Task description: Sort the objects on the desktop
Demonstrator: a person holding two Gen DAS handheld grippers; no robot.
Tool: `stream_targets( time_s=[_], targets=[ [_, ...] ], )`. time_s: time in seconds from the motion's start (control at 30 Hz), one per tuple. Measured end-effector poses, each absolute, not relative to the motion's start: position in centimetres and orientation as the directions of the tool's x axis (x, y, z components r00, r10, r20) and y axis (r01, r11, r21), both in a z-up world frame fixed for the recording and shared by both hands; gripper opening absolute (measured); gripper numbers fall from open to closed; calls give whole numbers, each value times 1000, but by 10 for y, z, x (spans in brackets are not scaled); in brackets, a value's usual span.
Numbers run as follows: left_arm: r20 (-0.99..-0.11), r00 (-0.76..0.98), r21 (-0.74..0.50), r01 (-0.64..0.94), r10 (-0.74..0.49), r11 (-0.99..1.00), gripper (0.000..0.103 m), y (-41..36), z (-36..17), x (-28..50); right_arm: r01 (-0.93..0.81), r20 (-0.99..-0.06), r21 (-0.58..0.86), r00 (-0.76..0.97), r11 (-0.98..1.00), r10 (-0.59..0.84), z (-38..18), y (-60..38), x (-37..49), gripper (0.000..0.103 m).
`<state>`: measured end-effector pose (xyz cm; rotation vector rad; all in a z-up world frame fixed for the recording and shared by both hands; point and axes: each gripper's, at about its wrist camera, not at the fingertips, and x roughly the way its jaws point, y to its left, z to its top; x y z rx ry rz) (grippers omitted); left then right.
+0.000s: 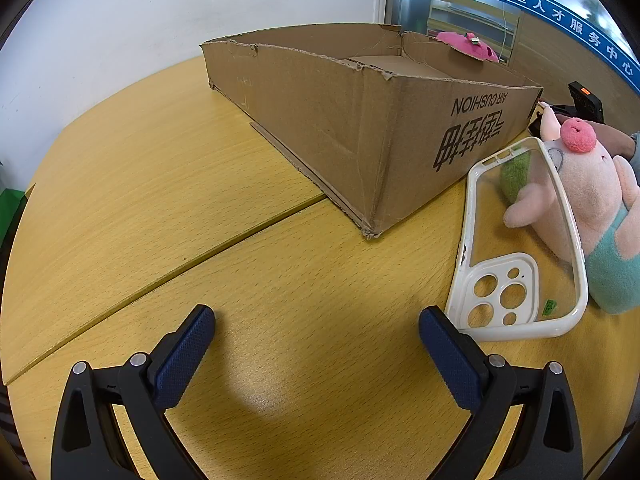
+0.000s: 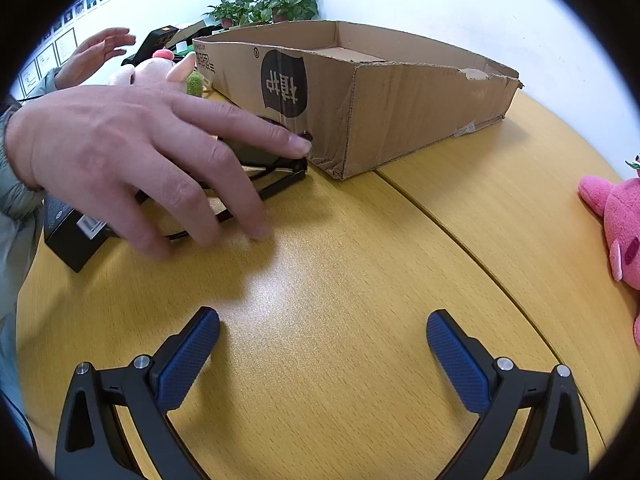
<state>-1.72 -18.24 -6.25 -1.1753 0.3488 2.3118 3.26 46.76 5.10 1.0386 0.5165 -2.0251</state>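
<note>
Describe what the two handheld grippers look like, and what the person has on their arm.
Both the left gripper and right gripper have black angular plastic frames with silver rivets and two fingers faced with dark blue textured pads. No cables show. The person's hand emerges from a pale grey-green sleeve.

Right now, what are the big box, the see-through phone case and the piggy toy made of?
The big box looks like plain brown corrugated cardboard, matte, with torn, creased edges. The phone case seems to be clear glossy plastic with a white, probably rubbery rim; you can see through it. The piggy toy looks like soft fuzzy plush fabric.
</note>
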Motion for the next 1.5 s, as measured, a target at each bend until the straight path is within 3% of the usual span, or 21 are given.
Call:
stream_targets(
  time_s=[1.17,1.33,1.5],
  targets=[
    [-807,-489,-5,-555,331,-832,103,-183,-63,-17,793,-813,-4,-358,-609,-460,47,463,43,103],
    [-807,-537,-8,-408,247,-913,103,-183,-62,-5,766,-812,-3,-377,-642,-445,39,457,49,103],
    [-806,-568,-6,-273,166,-962,103,-190,-69,23,558,-811,-5,-488,-830,-323,14,450,55,103]
  ],
)
